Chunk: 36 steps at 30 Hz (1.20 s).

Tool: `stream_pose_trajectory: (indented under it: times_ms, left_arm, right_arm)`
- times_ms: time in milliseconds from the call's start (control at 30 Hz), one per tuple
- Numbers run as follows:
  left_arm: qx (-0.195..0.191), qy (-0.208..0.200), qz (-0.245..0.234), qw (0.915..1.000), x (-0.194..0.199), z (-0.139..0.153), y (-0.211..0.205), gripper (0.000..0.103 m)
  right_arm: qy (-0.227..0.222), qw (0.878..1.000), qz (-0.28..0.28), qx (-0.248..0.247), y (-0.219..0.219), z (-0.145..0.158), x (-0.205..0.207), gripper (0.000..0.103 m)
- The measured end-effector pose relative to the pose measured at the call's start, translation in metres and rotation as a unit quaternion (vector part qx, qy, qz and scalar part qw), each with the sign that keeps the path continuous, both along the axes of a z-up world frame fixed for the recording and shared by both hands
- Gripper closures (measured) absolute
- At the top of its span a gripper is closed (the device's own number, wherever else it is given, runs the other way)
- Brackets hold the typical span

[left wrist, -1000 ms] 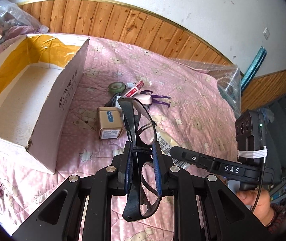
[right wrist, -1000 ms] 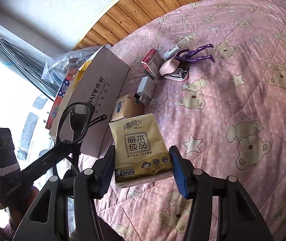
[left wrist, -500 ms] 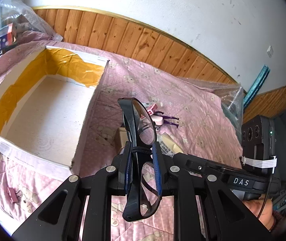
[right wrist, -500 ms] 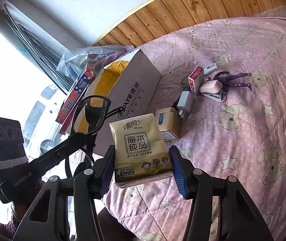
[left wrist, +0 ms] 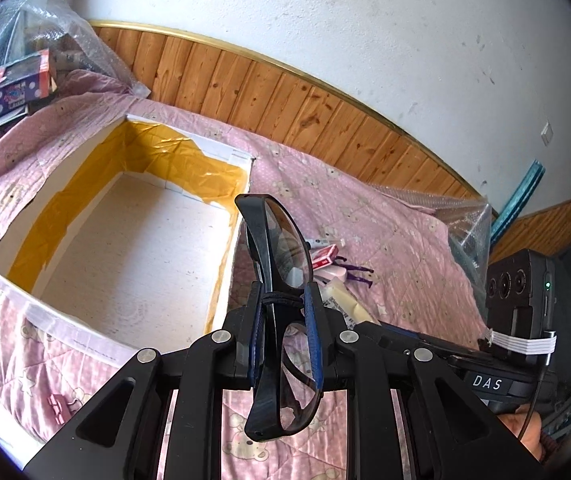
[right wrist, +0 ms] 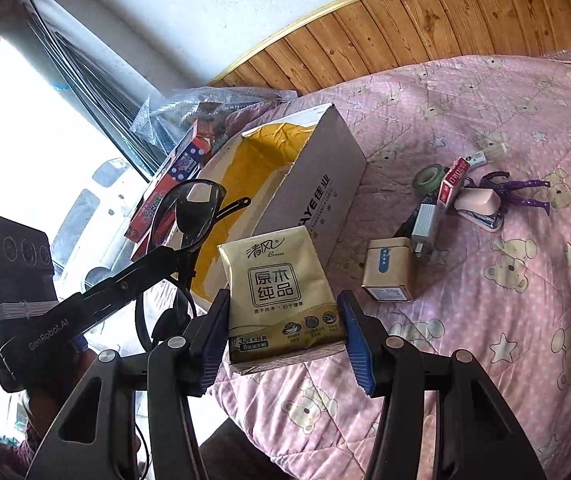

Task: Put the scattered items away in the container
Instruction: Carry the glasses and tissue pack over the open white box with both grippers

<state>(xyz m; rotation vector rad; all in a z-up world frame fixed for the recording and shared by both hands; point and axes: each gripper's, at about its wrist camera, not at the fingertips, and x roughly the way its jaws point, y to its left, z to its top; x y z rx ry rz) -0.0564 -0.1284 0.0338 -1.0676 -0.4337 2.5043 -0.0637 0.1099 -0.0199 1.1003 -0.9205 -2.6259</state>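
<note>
1. Left wrist view: left gripper clamped on glasses; box at 10 o'clock.
2. Right gripper grips tissue pack; box at 12, loose items at 2.

Black-framed glasses sit between the blue pads of the black left claw. Over on the right claw, same black arms, same blue pads, and a tan tissue pack with dark brown lettering. The cardboard box shows white outside, yellow tape lining its inner walls. Below, the bed quilt is pink, patterned with bears and white stars. A purple figure, a red-and-white small box and a green tape roll lie on it.
</note>
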Motion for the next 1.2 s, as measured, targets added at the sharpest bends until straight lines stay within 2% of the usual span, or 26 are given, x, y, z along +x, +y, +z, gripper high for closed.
stream_pose_trajectory:
  times_ms: [533,867,1200]
  left_arm:
    - [0.009,-0.006,0.031,0.9995,-0.028,0.003,-0.037,0.084]
    - [0.013,-0.045,0.052,0.9976,-0.064,-0.01,-0.064,0.084]
    - [-0.011,-0.061,0.049,0.9969,-0.105,-0.012,-0.075,0.084]
  right_arm:
    - [0.0,0.999,0.028,0.015,-0.018,0.018,-0.051,0.049]
    - [-0.002,0.999,0.046,0.022,-0.03,0.02,-0.093,0.049]
    - [-0.005,0.997,0.069,0.045,-0.042,0.024,-0.14,0.049]
